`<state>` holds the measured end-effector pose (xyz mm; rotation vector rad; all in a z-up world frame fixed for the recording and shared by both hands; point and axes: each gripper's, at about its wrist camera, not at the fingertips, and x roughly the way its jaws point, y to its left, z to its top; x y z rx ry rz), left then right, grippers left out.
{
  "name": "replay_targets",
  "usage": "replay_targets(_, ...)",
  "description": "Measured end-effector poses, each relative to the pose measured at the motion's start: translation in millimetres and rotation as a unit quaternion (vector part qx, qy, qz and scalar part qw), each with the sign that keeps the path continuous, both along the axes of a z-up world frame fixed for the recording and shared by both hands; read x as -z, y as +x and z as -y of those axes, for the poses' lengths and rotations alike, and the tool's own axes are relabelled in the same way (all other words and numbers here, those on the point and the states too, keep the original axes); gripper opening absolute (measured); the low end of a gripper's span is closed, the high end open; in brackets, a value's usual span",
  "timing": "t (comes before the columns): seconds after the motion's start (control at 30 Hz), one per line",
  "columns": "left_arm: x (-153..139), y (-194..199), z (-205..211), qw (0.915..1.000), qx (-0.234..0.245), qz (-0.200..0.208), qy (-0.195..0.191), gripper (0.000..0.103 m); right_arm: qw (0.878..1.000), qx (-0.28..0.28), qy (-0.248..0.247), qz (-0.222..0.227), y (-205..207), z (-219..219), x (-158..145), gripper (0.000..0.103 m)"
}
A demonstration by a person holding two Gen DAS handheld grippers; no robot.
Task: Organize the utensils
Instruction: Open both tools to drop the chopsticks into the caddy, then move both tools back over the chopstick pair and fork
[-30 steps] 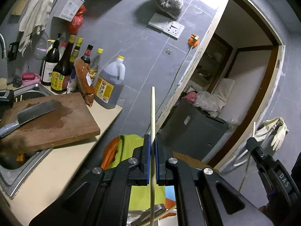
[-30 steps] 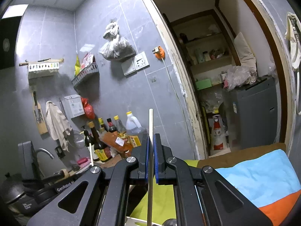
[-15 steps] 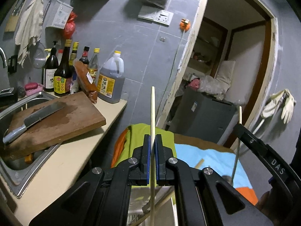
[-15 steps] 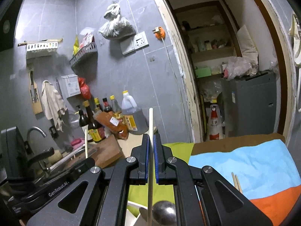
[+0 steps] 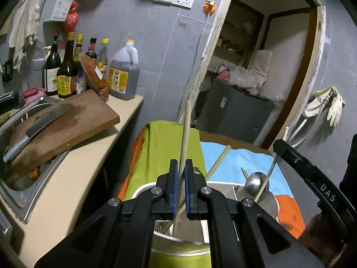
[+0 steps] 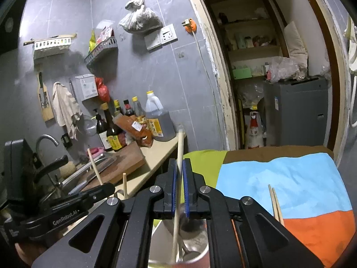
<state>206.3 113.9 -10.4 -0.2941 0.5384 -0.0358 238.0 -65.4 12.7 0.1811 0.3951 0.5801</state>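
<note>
My left gripper (image 5: 181, 187) has its jaws slightly parted around a pale wooden chopstick (image 5: 186, 131) that leans loosely between them, its lower end in a white utensil holder (image 5: 145, 189) below. Another chopstick (image 5: 217, 164) and a metal ladle (image 5: 256, 183) stand in the holder. My right gripper (image 6: 180, 185) is likewise barely apart around a tilted chopstick (image 6: 180, 149), above a metal cup (image 6: 198, 252) holding a spoon. A pair of chopsticks (image 6: 275, 203) lies on the multicoloured cloth (image 6: 290, 178).
A counter at the left carries a wooden cutting board (image 5: 67, 125) with a cleaver (image 5: 40, 127) over the sink, and several sauce bottles (image 5: 67, 73) by the wall. A doorway with a grey cabinet (image 5: 234, 111) is behind. The left gripper body (image 6: 67, 210) shows in the right wrist view.
Both grippers have lowered toward the containers and their jaws have eased apart; the chopsticks, upright and clamped before, now lean loosely with their lower ends in the holder and cup.
</note>
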Motion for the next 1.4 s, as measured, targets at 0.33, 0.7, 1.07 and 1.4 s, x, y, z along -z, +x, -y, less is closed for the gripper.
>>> replay_targets(0.33, -21.9, -10.4, 12.0, 1.0000, 0.003, 0.004, 0.001, 0.025, 1.000, 0.011, -0.005, 0.000, -8.8, 16.4, -10.7, 0.019)
replay_targets(0.7, -52.4, -21.1, 43.4, 0.9993, 0.013, 0.025, 0.026, 0.048, 0.999, 0.045, -0.016, 0.006, -22.7, 58.7, -31.3, 0.023)
replay_targets(1.07, -65.1, -34.7, 88.2, 0.9969, 0.035, 0.059, 0.039, 0.088, 0.996, 0.088, -0.022, 0.002, -46.5, 119.5, -40.0, 0.067)
replay_targets(1.4, -59.7, -43.1, 135.8, 0.9954, 0.059, 0.058, 0.048, 0.094, 0.991, 0.126, -0.046, -0.003, -67.6, 175.1, -31.8, 0.103)
